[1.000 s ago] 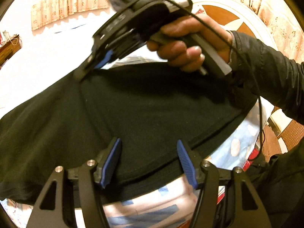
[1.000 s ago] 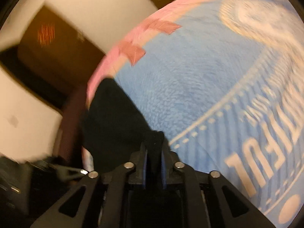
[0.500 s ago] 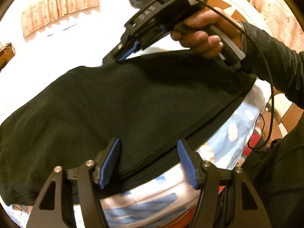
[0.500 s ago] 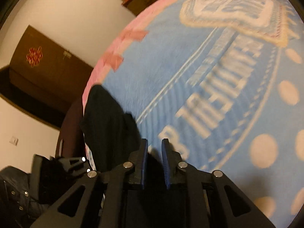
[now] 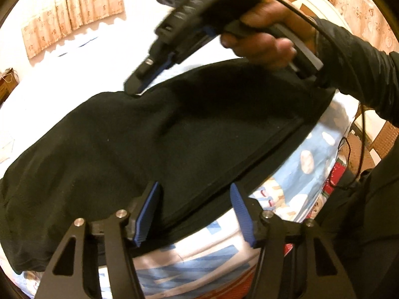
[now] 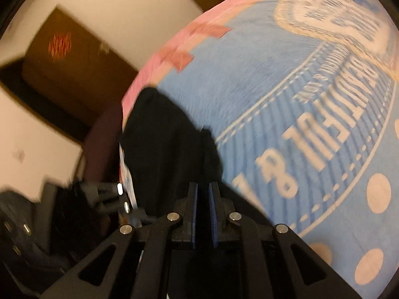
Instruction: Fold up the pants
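Black pants (image 5: 149, 144) lie spread over the bed. My left gripper (image 5: 195, 211) straddles their near seamed edge; its jaws are closing, and both blue pads (image 5: 149, 211) stand clear of the cloth. A hand (image 5: 264, 39) holds my right gripper (image 5: 136, 88) at the pants' far edge, where the cloth peaks up to its tip. In the right wrist view the right gripper (image 6: 202, 194) shows only a narrow dark slot between its closing pads, and black pants fabric (image 6: 169, 149) runs up into it.
A blue blanket (image 6: 299, 99) with white lettering, dots and a pink border covers the bed. A dark sleeve (image 5: 361, 69) and a thin cable (image 5: 361, 137) hang at the right. Curtains (image 5: 74, 7) are behind the bed. A brown door (image 6: 62, 57) stands past the bed's edge.
In the left wrist view the right gripper has slid rightward along the pants' far edge, dragging the cloth's peak with it. The left pads have drawn slightly closer.
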Demonstrator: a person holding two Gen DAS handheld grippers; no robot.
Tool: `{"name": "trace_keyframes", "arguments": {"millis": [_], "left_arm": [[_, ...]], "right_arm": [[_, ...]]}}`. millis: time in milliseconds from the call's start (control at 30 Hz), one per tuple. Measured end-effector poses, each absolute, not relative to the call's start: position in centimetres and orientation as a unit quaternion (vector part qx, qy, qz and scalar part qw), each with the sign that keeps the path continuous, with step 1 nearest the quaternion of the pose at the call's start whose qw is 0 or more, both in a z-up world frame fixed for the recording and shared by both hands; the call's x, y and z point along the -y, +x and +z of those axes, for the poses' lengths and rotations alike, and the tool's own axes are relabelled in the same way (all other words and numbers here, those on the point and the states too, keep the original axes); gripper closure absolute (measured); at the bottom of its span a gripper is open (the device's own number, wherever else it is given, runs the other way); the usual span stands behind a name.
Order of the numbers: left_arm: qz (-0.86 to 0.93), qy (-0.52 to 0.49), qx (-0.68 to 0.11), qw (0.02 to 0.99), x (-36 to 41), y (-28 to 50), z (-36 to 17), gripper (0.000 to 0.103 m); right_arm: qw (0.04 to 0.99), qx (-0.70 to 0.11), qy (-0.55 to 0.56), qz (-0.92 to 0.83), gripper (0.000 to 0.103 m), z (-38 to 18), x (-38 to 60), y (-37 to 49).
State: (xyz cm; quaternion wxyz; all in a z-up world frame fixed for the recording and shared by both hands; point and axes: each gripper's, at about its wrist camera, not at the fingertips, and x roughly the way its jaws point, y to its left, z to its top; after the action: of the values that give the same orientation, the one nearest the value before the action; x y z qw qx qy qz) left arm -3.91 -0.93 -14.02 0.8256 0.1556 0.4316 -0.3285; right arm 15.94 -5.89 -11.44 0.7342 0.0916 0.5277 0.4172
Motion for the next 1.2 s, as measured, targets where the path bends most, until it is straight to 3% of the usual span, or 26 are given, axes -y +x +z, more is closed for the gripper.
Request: {"name": "trace_keyframes", "arguments": {"millis": [267,367,533,833,900,1000,1200], "left_arm": [[-0.331,0.15,-0.433,0.825,0.5,-3.9,-13.9,0.043],[-0.333,0.147,-0.433,0.825,0.1,-3.8,-13.9,0.043],[-0.333,0.148,-0.432,0.825,-0.2,-3.6,-13.9,0.043],[-0.334,0.163,-0.428,0.824,0.5,-4.5,-14.1,0.043],[-0.337,0.153,-0.429,0.824,0.2,-4.3,-13.9,0.043],[-0.335,0.15,-0.431,0.824,0.1,-4.1,-13.8,0.045],[-0.324,0.183,-0.421,0.827,0.9,-4.8,-14.0,0.045]], "right_arm": [[0.699,-0.565,0.144,0.414,0.094,-13.9,4.6,19.1],[0.714,-0.553,0.12,0.412,0.101,-13.3,3.9,18.8],[0.774,-0.507,0.079,0.371,0.103,-10.7,4.4,19.4],[0.762,-0.508,0.12,0.383,0.103,-10.9,6.0,20.2],[0.741,-0.502,0.111,0.432,0.102,-9.6,5.7,19.0],[0.784,-0.505,0.004,0.361,0.101,-9.2,5.3,17.8],[0.8,-0.473,0.001,0.369,0.101,-7.8,8.2,9.7]]}}
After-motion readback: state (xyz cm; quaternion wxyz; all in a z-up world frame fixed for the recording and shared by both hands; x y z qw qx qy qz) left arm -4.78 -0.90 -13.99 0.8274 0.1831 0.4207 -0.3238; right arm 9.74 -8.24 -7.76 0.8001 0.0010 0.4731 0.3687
